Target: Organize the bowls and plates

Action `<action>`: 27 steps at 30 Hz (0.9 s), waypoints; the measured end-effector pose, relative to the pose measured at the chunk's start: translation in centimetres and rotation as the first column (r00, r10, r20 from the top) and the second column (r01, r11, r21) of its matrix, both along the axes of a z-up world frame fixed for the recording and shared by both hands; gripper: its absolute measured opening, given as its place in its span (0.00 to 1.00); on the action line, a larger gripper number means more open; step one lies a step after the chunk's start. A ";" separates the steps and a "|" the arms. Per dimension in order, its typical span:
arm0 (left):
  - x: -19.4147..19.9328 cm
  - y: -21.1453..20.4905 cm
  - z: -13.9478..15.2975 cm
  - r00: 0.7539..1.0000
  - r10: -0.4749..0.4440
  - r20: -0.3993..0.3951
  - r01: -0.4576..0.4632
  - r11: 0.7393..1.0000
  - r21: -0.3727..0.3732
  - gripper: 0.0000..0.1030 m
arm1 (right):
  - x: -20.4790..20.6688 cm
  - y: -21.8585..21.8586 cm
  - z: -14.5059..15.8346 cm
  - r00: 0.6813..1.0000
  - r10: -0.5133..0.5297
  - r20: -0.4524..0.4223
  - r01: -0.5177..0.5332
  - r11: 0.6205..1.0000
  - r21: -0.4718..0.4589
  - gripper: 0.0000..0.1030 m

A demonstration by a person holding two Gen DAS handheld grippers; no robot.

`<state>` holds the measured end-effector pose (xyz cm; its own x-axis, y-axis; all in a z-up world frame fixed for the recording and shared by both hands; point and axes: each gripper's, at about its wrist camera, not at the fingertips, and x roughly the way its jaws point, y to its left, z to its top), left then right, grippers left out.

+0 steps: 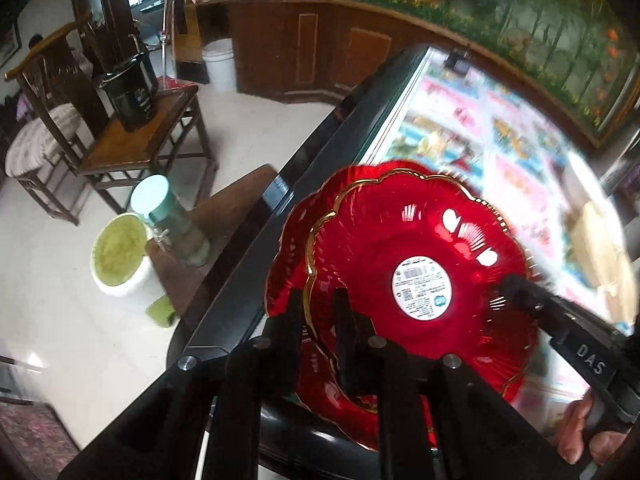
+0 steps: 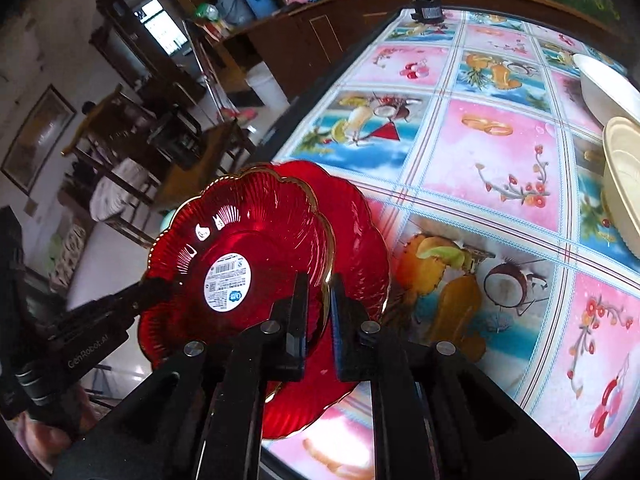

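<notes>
Two red glass plates with gold scalloped rims overlap. The upper red plate point(image 1: 420, 264) point(image 2: 240, 256) has a round white label and is tilted above the lower red plate point(image 1: 288, 264) point(image 2: 356, 240). My left gripper point(image 1: 318, 320) is shut on the upper plate's near rim. My right gripper point(image 2: 318, 300) is shut on its opposite rim and shows in the left wrist view point(image 1: 520, 284). The left gripper shows in the right wrist view point(image 2: 152, 288).
The table point(image 2: 500, 160) has a fruit-print cloth and a dark edge. A cream bowl point(image 2: 624, 184) and a white bowl point(image 2: 608, 84) stand at its far right. A small black object point(image 2: 428, 10) sits at the far edge. On the floor are chairs, a stool with a jar point(image 1: 172, 220), and a tub point(image 1: 120, 256).
</notes>
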<state>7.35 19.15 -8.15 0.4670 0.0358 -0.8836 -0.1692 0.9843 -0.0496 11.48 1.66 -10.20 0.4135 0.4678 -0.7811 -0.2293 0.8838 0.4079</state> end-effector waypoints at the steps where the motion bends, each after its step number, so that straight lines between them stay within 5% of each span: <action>1: 0.1 -0.3 -0.2 1.000 -0.001 0.005 0.001 1.000 0.031 0.14 | 0.1 0.2 -0.2 1.000 0.003 -0.002 -0.003 1.000 -0.021 0.09; 5: -0.3 -1.5 0.1 0.999 0.012 0.045 -0.019 0.986 0.164 0.14 | -0.5 2.0 -0.4 0.995 0.046 0.090 -0.028 0.982 -0.188 0.10; 11: -1.9 -1.4 2.9 0.979 0.055 0.195 -0.108 0.957 0.269 0.19 | -2.1 1.9 1.5 0.976 0.078 0.204 -0.018 0.960 -0.281 0.10; 17: -4.4 -2.3 6.0 0.943 0.069 0.326 -0.144 0.966 0.213 0.52 | -4.1 -2.3 4.4 0.944 0.011 0.330 0.041 0.987 -0.152 0.17; 24: -6.2 -7.1 8.7 0.902 -0.047 0.429 -0.043 0.979 0.198 0.63 | -7.4 -8.4 8.0 0.861 -0.108 0.498 0.176 0.980 -0.092 0.17; 26: -6.4 -9.3 8.9 0.896 -0.111 0.430 0.019 0.977 0.212 0.70 | -8.9 -10.2 9.5 0.809 -0.138 0.572 0.264 0.954 -0.143 0.37; 27: -6.5 -10.5 9.0 0.893 -0.146 0.427 0.055 0.974 0.218 0.71 | -9.3 -10.8 9.8 0.795 -0.146 0.589 0.292 0.943 -0.161 0.66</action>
<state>0.85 8.63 0.81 0.8142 0.1176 -0.5685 -0.0744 0.9923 0.0988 2.13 -9.13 -0.35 0.8806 0.1460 -0.4508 -0.1407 0.9890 0.0453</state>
